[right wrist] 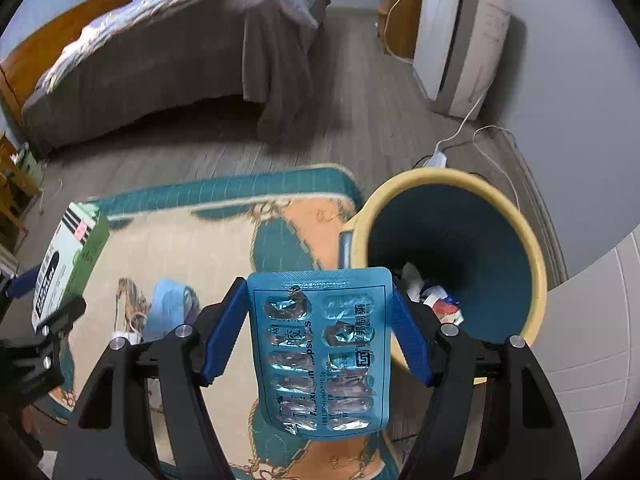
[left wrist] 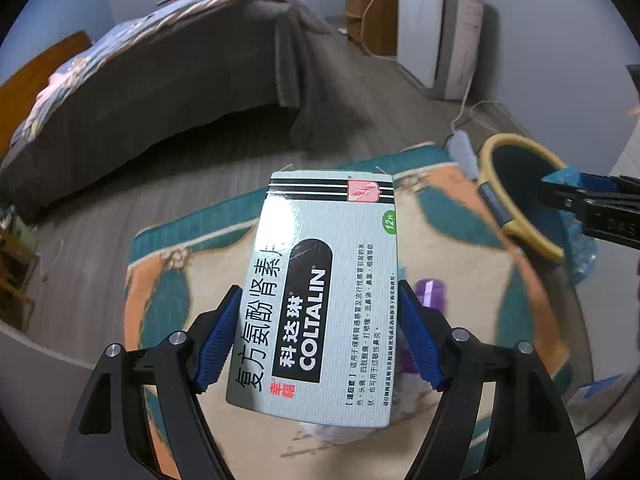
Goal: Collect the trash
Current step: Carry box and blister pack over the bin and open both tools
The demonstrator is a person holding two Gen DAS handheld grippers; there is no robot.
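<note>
Pale green cardboard fills my left wrist view: my left gripper [left wrist: 316, 336] clamps a Coltalin medicine box [left wrist: 320, 300] between its blue pads, lifted above the patterned rug [left wrist: 460, 208]. Far right stands the yellow-rimmed trash bin [left wrist: 520, 188], with my right gripper's tip over its rim. I judge this piece picked up but not yet binned. A purple item [left wrist: 430, 292] lies on the rug behind the box, so more is left.

From my right wrist, my right gripper [right wrist: 318, 332] holds a blue, used blister pack [right wrist: 320, 348] just near-left of the bin's mouth; some trash already lies inside. A light blue face mask [right wrist: 170, 308] waits on the rug. Grey plank floor [right wrist: 320, 128] runs to a bed [right wrist: 180, 40] far left and a white cabinet [right wrist: 460, 40] far right.
</note>
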